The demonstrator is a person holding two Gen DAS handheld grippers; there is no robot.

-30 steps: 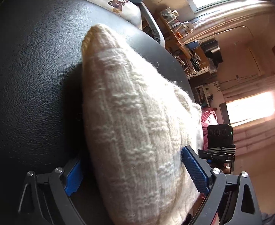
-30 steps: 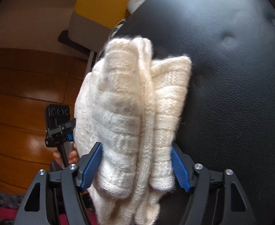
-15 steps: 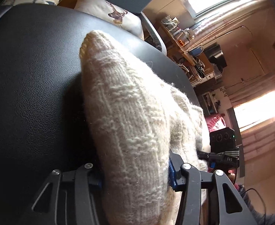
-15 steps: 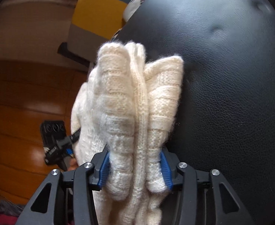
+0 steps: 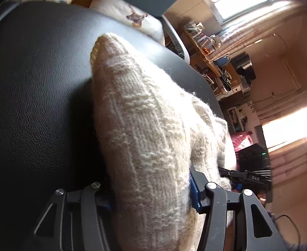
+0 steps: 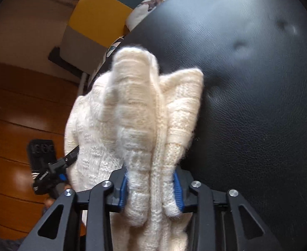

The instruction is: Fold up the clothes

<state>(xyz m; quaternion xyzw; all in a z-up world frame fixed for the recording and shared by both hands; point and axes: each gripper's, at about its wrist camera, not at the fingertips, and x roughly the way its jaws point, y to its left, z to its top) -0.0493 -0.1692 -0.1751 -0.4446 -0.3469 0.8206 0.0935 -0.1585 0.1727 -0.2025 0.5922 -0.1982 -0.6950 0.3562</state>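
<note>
Right wrist view, right claw (image 6: pixel 151 190) closing, clamped on bunched cream sweater (image 6: pixel 136 115), left claw (image 5: pixel 151 194) pinching its other end

Left gripper (image 5: pixel 151 196): near pad mostly buried behind knit sweater (image 5: pixel 145 138); only a sliver of blue shows. Sweater's lower end cut off at bottom edge, both views. Right gripper (image 6: pixel 150 190): jaws have just been closing, sweater between; pad faces covered by wool. Sweater's far tip motion-blurred. Hand (image 6: pixel 49 201) under other gripper barely visible. Shelf clutter (image 5: pixel 216 62) too small to ID.
</note>
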